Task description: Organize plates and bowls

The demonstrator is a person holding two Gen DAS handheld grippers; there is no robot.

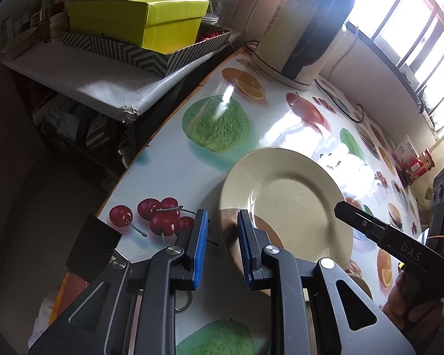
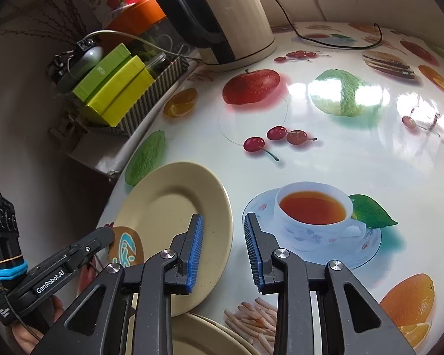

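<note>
The plate (image 1: pixel 293 201) lies between both grippers; left gripper (image 1: pixel 222 227) and right gripper (image 2: pixel 223 230) spread, holding nothing

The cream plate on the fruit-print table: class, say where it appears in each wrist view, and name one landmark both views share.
Left wrist view: the cream plate lies right of centre, its near rim beside the left gripper.
Right wrist view: the plate lies lower left of centre, its right rim under the right gripper's left finger.
Shared landmark: the cream kettle at the table's far edge.
</note>
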